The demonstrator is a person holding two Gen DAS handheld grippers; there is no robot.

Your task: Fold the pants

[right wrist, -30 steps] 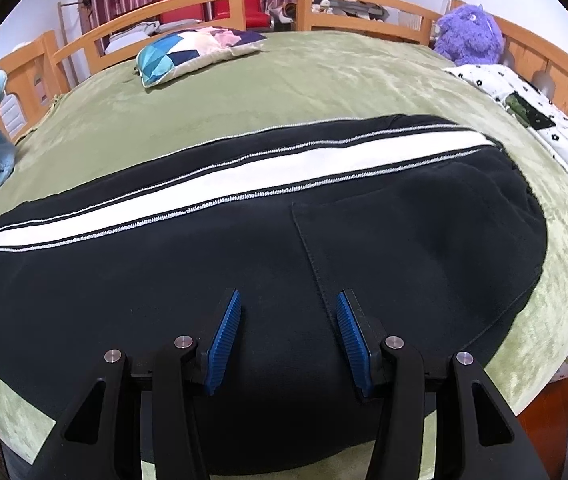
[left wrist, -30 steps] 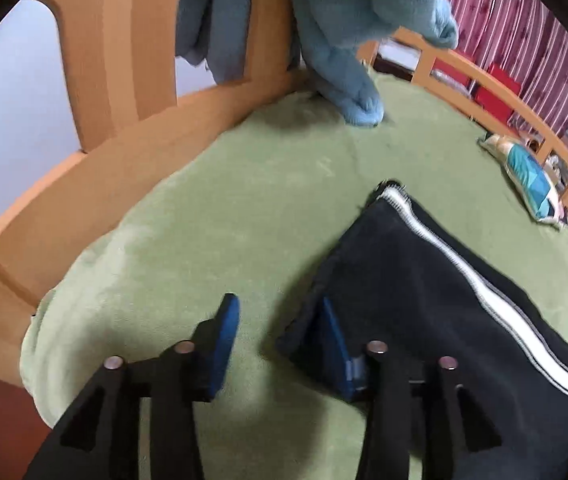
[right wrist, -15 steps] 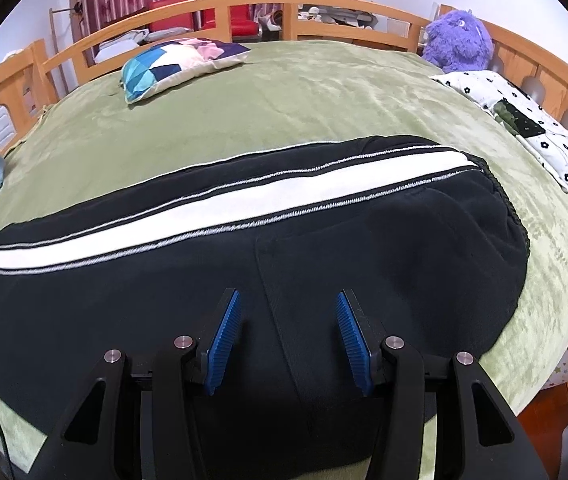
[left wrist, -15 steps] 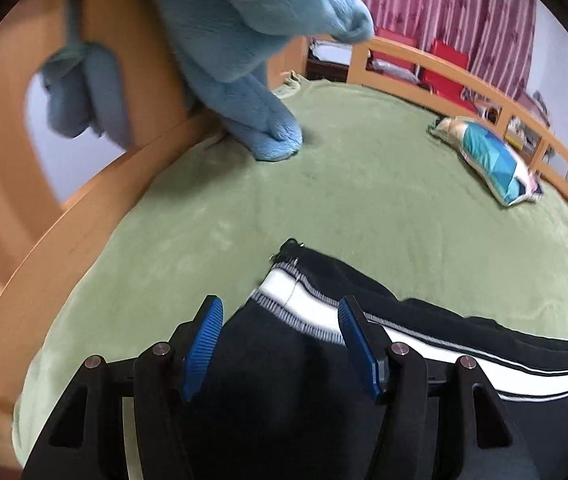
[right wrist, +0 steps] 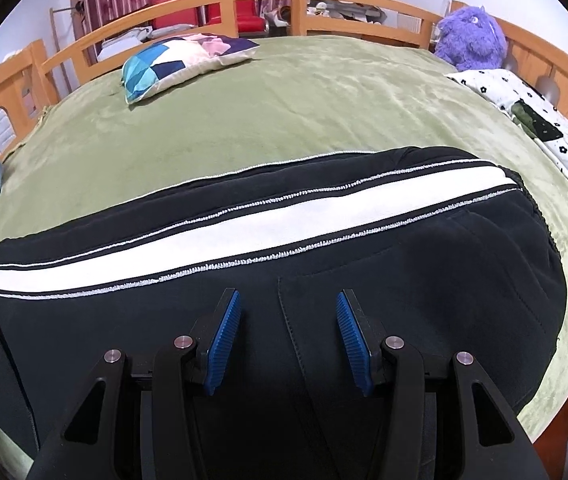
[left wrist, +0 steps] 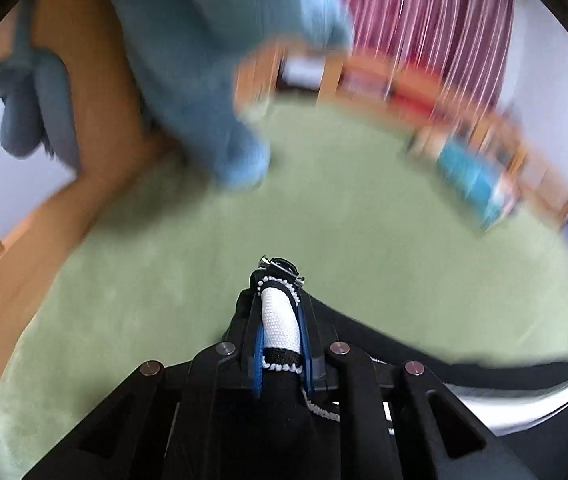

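Here, left wrist view: left claw pinched tight on the hem end of the pants, white side stripe bunched betw. the blue pads at lower centre of frame. Grip sits at the very end of the leg, presumably so the whole leg can be carried over in one fold. Background heavily blurred; blue plush at upper left, green bed cover across mid-frame.

Right wrist view: right claw spread wide, holding nothing, pads at lower centre above the black seat area nr. the pocket seam. The pants lie flat across the lower half of the frame, stripe running left to right, waistband toward the right edge. Likely reason: free claw stands ready to pin or steady the waist end. Patchwork pillow upper left, purple plush upper right, both well apart from the garment.
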